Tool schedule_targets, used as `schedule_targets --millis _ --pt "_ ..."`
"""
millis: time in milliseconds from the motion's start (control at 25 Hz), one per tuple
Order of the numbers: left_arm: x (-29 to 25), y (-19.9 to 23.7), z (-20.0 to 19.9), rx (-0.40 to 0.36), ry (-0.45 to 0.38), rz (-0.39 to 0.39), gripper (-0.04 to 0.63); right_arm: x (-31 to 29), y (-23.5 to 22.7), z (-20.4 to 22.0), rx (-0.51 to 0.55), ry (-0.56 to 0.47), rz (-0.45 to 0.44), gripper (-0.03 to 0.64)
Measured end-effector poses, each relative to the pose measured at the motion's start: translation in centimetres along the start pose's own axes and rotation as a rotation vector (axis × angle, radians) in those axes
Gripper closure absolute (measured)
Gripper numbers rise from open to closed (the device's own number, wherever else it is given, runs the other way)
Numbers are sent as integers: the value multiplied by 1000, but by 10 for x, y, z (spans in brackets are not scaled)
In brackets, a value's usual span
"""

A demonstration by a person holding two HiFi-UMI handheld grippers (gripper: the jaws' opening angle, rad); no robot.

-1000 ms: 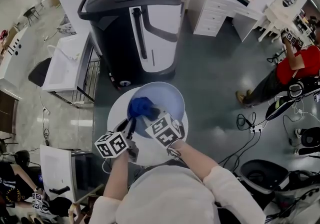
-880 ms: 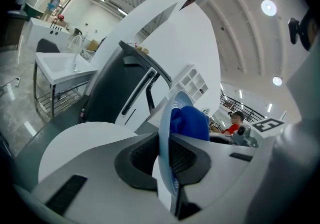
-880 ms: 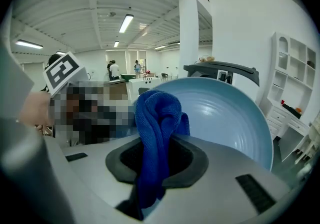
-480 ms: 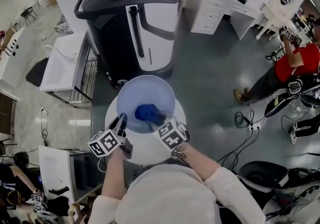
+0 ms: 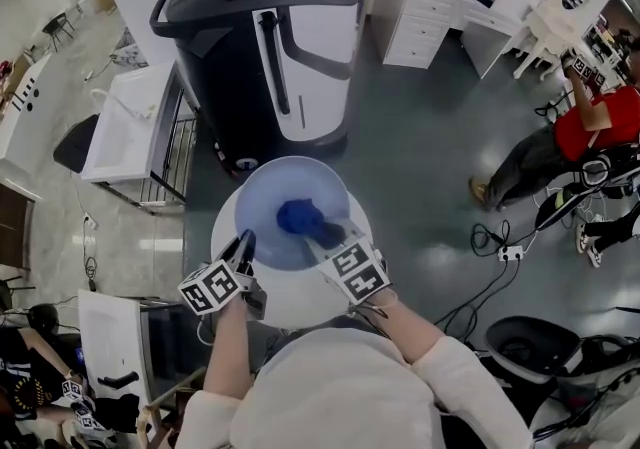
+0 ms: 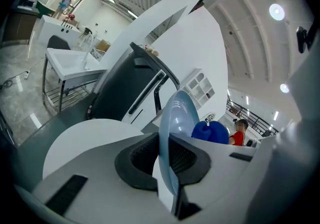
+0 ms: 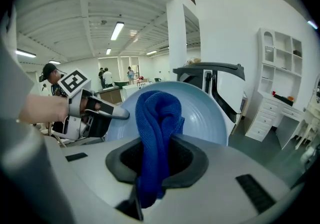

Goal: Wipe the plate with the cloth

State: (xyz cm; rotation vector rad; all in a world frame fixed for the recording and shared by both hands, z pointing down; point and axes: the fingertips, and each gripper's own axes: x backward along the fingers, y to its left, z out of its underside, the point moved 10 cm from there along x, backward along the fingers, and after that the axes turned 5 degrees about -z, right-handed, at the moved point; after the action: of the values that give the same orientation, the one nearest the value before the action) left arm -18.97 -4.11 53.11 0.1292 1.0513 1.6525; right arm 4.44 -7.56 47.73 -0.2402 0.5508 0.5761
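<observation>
at the far left of the head view a white sink stand (image 5: 125, 132) sits on the grey floor, with a large black and white machine (image 5: 270, 37) next to it. below them is a round white table (image 5: 290, 299). the left gripper (image 5: 245, 242) reaches in from the lower left, and its own view shows the jaws clamped on the near rim of the pale blue plate (image 5: 258, 205), which it holds tilted over the table. its marker cube (image 5: 213, 287) carries only black and white square patterns, no readable words. the blue cloth (image 5: 298, 217) is bunched against the middle of the plate's face. the right gripper (image 5: 325, 233) comes in from the lower right, its jaws pinched on a fold of that cloth. far to the right a person in a red top (image 5: 590, 127) stands among cables on the floor.
</observation>
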Motion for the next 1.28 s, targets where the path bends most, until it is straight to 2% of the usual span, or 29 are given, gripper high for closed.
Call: schedule_targets --millis 120,440,680,1280 --pt "-1 4 5 15 12 -5 548 7 0 -2 4 -54 3 525" --pt "-7 22 21 10 78 -68 546 24 7 -6 22 -108 27 525" --pt "-13 35 36 33 115 -95 546 41 8 -11 9 -165 53 525" --pt "-29 64 66 93 204 -180 546 56 1 -7 -22 -186 78 525"
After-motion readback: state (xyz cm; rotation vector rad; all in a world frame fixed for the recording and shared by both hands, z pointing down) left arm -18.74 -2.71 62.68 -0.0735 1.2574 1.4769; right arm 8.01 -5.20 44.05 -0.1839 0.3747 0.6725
